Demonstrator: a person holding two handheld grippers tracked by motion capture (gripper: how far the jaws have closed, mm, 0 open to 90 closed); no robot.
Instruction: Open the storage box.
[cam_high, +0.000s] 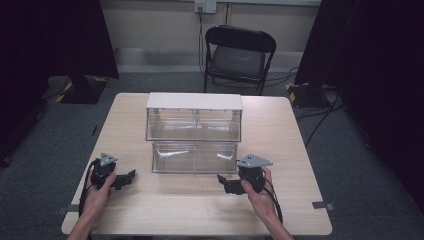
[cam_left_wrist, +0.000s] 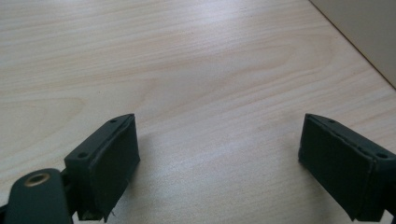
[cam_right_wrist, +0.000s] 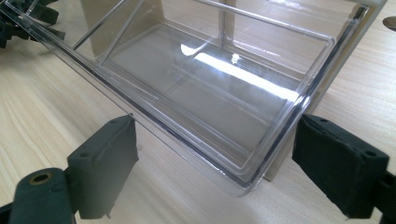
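Here, two grippers, left (cam_high: 131, 175) and right (cam_high: 220, 179), flank one drawer unit (cam_high: 194, 131).

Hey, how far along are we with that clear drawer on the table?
The lower clear drawer already stands pulled out of the white-topped drawer box, and it looks empty. Nothing is in hand: the right claw is open, aimed at the drawer's front corner, and the left claw is open over bare table. Whatever comes next, likely gripping or pushing the drawer, hasn't begun.

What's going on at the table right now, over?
Left hand-held gripper open, right hand-held gripper open, both empty. Clear drawer pulled out, untouched. Nothing blocking.
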